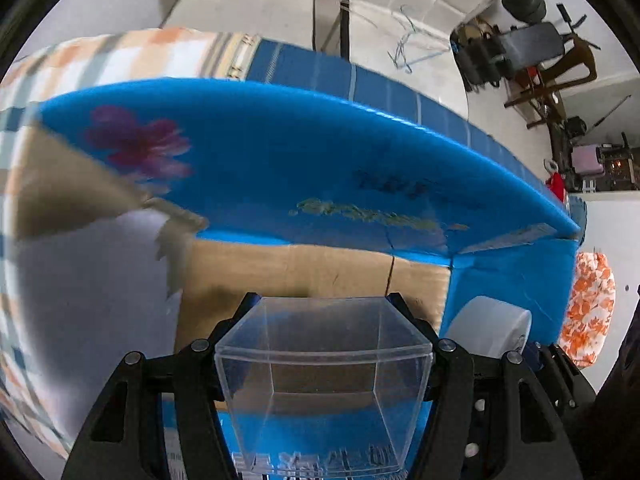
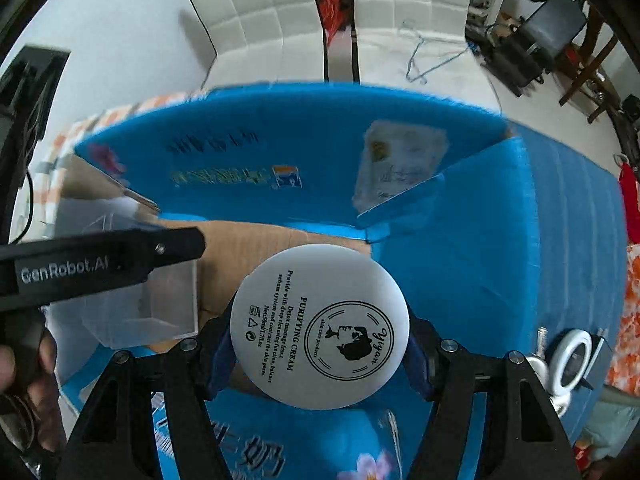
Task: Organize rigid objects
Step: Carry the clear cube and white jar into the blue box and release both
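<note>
My left gripper (image 1: 324, 304) is shut on a clear plastic square box (image 1: 324, 384), held over the brown bottom of a blue cardboard box (image 1: 280, 152). The right gripper (image 2: 320, 320) is shut on a white round cream jar (image 2: 320, 330) with black print, above the same blue cardboard box (image 2: 460, 248). The jar (image 1: 490, 326) shows at the lower right of the left wrist view. In the right wrist view the left gripper (image 2: 172, 246) and its clear box (image 2: 160, 308) sit at the left, beside the jar.
The box flaps stand up around the opening, and a torn flap (image 1: 80, 184) is at the left. A person's hand (image 2: 24, 368) holds the left gripper. White ring-shaped items (image 2: 572, 356) lie on the blue cloth (image 2: 572, 220) to the right. White padded chairs (image 2: 272, 12) stand behind.
</note>
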A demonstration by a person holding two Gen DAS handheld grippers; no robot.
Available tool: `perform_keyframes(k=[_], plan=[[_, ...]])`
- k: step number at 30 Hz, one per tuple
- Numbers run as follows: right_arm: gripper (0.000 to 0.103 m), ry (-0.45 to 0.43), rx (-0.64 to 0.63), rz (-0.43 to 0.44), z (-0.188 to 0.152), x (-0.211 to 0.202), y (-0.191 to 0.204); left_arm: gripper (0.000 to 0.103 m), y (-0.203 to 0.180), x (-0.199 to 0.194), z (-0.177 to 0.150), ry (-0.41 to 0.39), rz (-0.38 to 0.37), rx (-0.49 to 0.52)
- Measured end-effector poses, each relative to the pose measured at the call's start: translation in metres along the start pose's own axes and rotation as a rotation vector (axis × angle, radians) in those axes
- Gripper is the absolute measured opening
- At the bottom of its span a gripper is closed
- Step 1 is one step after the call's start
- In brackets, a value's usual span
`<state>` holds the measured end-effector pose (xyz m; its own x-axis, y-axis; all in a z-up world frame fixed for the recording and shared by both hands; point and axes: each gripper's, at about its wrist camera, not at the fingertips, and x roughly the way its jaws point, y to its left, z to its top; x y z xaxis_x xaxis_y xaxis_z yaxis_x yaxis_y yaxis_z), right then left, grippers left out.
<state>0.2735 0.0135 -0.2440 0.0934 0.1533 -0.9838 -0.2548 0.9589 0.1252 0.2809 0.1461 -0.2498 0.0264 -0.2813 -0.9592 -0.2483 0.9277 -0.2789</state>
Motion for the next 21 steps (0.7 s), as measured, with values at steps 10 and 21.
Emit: perform_keyframes(k=[10,21], plan=[[0.071,0.044,-0.051,-0.040,0.024,0.038,0.015,0.061,-0.020,0.032,0.015,0.071,0.000,0.062],[0.072,0.108,-0.022,-0.023,0.045,0.052,0.010,0.068,-0.009,0.022,0.014,0.083,-0.023,0.030]])
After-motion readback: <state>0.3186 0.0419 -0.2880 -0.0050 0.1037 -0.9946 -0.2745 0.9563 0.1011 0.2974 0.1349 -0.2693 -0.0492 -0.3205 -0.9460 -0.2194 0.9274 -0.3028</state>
